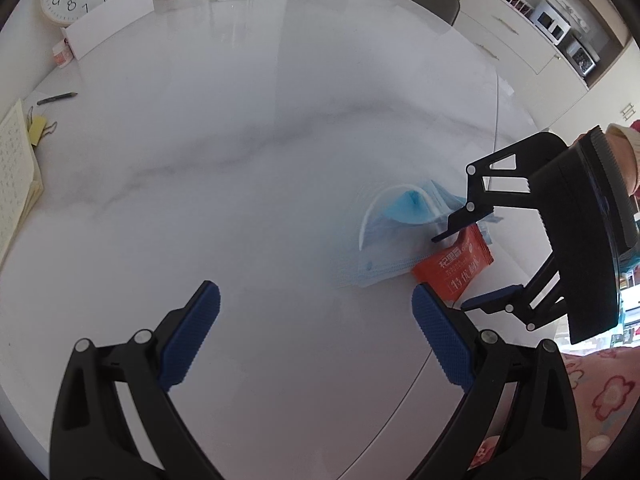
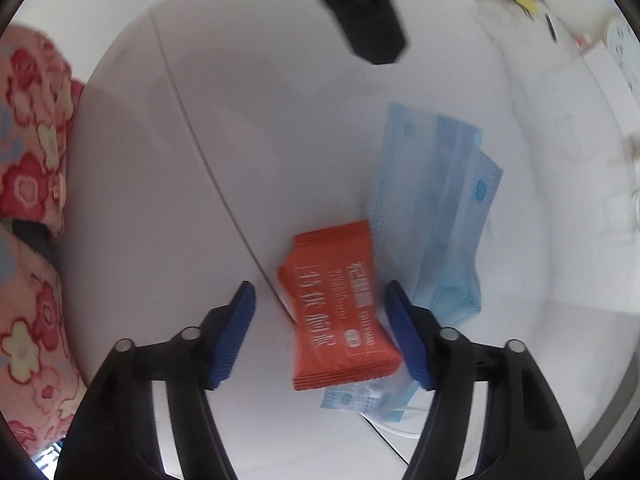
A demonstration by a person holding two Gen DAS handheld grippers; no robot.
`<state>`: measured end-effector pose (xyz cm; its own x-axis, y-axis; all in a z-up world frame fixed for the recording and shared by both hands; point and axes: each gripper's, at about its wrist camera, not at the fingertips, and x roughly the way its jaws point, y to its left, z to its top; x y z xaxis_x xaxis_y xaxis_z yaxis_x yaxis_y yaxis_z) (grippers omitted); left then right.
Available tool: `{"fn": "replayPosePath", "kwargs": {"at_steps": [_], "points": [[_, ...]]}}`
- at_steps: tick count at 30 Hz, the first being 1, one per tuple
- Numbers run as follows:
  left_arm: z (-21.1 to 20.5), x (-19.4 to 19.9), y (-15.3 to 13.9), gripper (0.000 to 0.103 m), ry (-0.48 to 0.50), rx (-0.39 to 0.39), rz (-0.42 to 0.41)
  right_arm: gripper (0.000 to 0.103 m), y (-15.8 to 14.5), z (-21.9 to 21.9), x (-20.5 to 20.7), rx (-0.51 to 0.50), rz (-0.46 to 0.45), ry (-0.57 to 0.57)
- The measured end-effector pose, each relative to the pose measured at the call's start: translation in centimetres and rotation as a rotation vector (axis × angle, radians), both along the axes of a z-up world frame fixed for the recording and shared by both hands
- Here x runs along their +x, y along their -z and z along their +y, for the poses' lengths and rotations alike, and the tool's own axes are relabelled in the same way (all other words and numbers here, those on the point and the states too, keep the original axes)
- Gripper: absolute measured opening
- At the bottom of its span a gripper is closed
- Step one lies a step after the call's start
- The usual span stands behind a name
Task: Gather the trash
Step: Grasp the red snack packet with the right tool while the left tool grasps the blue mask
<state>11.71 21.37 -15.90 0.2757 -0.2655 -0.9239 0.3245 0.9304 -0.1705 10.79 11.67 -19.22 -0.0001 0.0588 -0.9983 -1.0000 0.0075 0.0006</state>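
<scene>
Both grippers' ribbed blue fingers (image 2: 406, 340) spread wide, the right gripper (image 2: 320, 336) straddles a crinkled orange sachet (image 2: 340, 312) on pleated blue masks (image 2: 440, 200) atop the glossy marbled worktop (image 1: 240, 160).

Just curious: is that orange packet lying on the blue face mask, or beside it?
Touching. In the right wrist view the orange packet overlaps the blue face mask; its lower end covers a corner of the mask.

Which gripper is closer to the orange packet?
Right. The right gripper hangs open straddling the orange packet, which lies between its fingers partly on the blue face masks. The left gripper is open over bare table, off to the packet's side.
</scene>
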Motion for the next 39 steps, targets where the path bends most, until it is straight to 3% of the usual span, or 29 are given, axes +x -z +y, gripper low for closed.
{"fn": "replayPosePath", "kwargs": {"at_steps": [5, 15, 19, 24, 31, 39], "points": [[-0.5, 0.3, 0.2, 0.092, -0.021, -0.022, 0.009, 0.040, -0.5, 0.3, 2.3, 0.045, 0.032, 0.083], [0.2, -0.7, -0.2, 0.092, -0.083, -0.037, 0.021, 0.039, -4.3, -1.5, 2.6, 0.178, 0.053, 0.246], [0.2, -1.4, -0.5, 0.092, -0.113, -0.058, 0.036, 0.039, -7.2, -3.0, 0.5, 0.247, 0.039, 0.334], [-0.8, -1.5, -1.1, 0.092, -0.179, -0.093, 0.064, 0.039, -10.3, -6.3, -1.9, 0.337, -0.007, 0.550], [-4.8, -0.5, -0.7, 0.092, -0.362, -0.142, 0.141, 0.039, -10.2, -12.0, -0.4, 0.399, -0.081, 0.811], [-8.4, 1.4, 2.5, 0.092, -0.765, -0.147, 0.293, 0.039, -9.3, -16.8, -0.7, 0.452, -0.127, 0.946]]}}
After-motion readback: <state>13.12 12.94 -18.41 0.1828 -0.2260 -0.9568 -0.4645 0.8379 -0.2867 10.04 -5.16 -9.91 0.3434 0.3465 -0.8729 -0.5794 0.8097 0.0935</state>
